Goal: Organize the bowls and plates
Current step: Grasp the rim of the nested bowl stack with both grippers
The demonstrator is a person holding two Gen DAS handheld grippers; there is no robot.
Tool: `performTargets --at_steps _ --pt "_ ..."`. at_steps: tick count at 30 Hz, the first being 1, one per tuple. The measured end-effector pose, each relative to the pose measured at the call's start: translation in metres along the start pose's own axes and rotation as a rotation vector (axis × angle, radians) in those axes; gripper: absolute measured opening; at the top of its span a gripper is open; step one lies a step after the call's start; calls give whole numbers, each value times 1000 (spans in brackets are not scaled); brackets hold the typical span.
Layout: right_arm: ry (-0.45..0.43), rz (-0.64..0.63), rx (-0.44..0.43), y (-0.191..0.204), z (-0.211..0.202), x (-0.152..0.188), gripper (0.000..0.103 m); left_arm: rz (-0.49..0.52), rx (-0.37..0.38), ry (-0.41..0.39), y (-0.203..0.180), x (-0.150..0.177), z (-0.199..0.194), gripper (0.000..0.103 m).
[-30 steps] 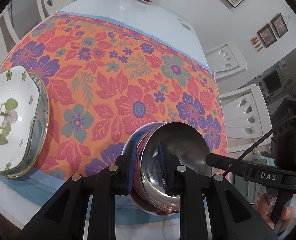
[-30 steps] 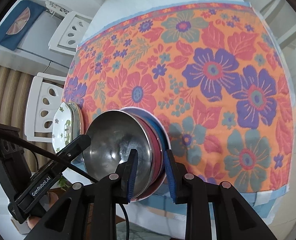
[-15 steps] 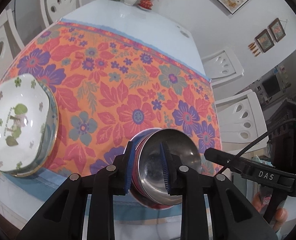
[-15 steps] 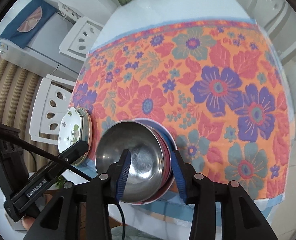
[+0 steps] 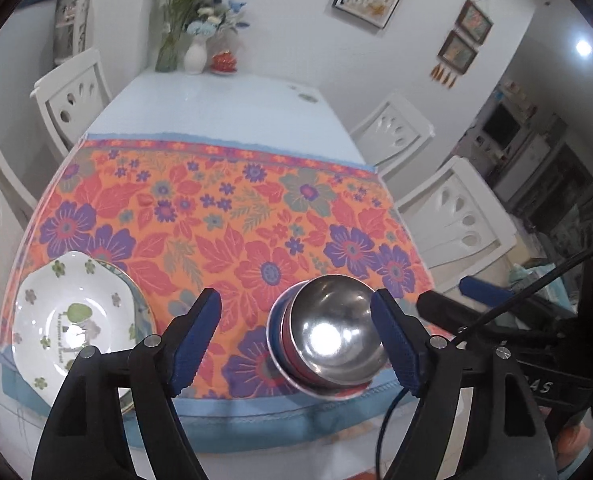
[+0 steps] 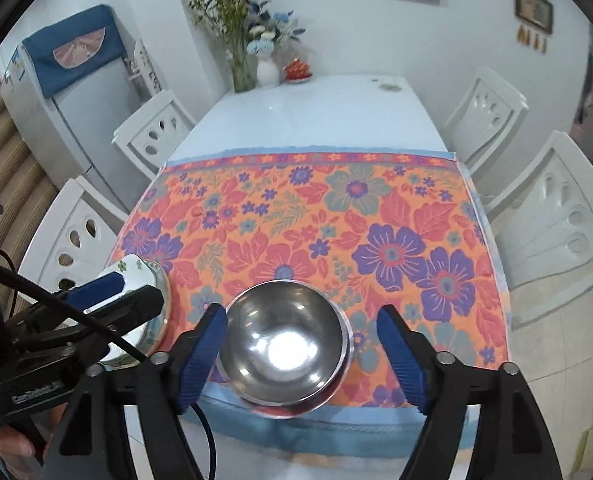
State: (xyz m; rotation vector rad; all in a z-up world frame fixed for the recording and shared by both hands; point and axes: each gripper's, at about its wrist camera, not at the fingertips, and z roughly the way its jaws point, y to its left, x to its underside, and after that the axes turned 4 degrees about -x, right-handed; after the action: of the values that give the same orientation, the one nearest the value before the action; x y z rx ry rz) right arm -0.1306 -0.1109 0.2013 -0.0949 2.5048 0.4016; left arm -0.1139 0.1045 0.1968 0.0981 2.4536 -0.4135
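Observation:
A steel bowl tops a nested stack of red and blue bowls near the front edge of the floral tablecloth; it also shows in the right wrist view. A white flowered plate lies on a stack of plates at the front left, partly hidden in the right wrist view. My left gripper is open, raised above the table, with nothing between its fingers. My right gripper is open and raised, its fingers either side of the steel bowl without touching it.
The floral tablecloth covers the near half of a pale blue table. Vases and a red dish stand at the far end. White chairs line both sides. A fridge stands at the back left.
Both grippers opened, let go of the bowl stack's rims and pulled back and up. The bowl stack now rests on the cloth near the front edge.

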Motion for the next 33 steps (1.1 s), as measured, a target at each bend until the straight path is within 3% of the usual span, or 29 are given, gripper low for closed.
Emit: performTargets --at_steps 10,17,23,33 --pt "-7 74 61 42 -12 46 76 92 21 10 26 29 -35 76" --pt "16 130 104 44 -15 63 76 140 42 35 31 42 -29 76" --pt "38 161 150 33 -12 62 76 107 94 85 26 41 -2 76" --pt "85 241 125 -11 18 54 77 -55 140 197 18 35 63 76"
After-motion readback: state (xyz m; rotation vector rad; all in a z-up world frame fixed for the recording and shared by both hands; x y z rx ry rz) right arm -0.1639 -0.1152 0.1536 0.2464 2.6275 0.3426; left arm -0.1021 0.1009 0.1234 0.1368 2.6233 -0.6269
